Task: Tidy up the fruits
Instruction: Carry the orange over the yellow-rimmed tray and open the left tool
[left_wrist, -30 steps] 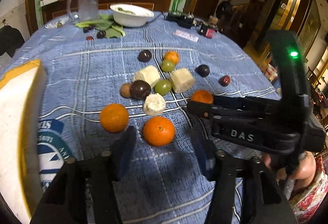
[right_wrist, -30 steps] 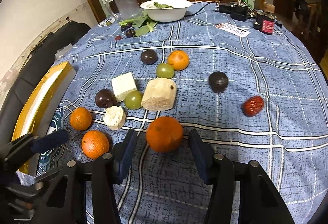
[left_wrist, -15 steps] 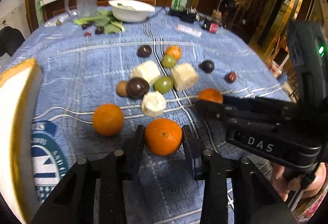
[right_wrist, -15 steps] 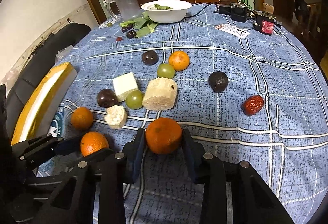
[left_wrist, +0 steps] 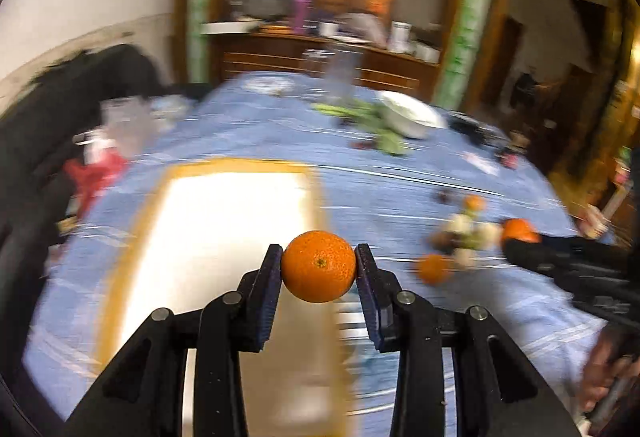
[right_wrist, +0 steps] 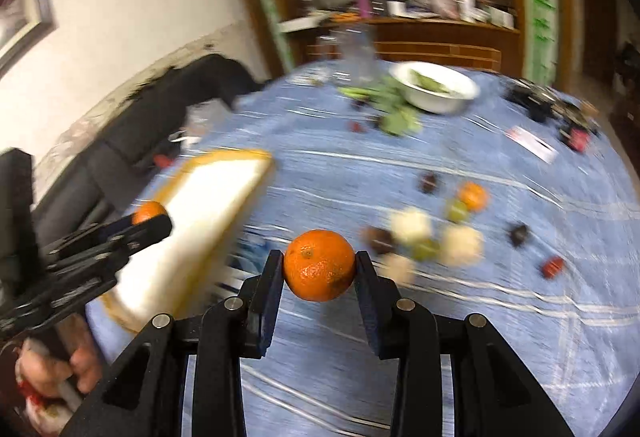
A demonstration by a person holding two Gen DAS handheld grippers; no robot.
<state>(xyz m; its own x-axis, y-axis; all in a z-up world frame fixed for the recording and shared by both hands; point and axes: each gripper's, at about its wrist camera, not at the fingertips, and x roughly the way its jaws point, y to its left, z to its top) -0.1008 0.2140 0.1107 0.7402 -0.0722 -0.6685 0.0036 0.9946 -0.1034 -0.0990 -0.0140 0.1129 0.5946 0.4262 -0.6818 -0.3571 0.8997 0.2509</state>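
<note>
Left wrist view: the left tongs (left_wrist: 319, 267) clamp an orange (left_wrist: 319, 265) above the tray (left_wrist: 224, 229), the right tongs (right_wrist: 319, 267) clamp another (right_wrist: 319, 265) over the tabletop (right_wrist: 500, 337); fast swinging could shake either round fruit loose.

The left hand-held gripper (left_wrist: 319, 269) is showing matte black angular arms, each carrying round silver screw heads, and ending in flat fingers (left_wrist: 267, 297) faced with dark blue ribbed pads. The right hand-held gripper (right_wrist: 319, 269) is showing the same build. A red patterned sleeve (right_wrist: 34, 403) is peeking out at the person's left hand (right_wrist: 68, 365).
</note>
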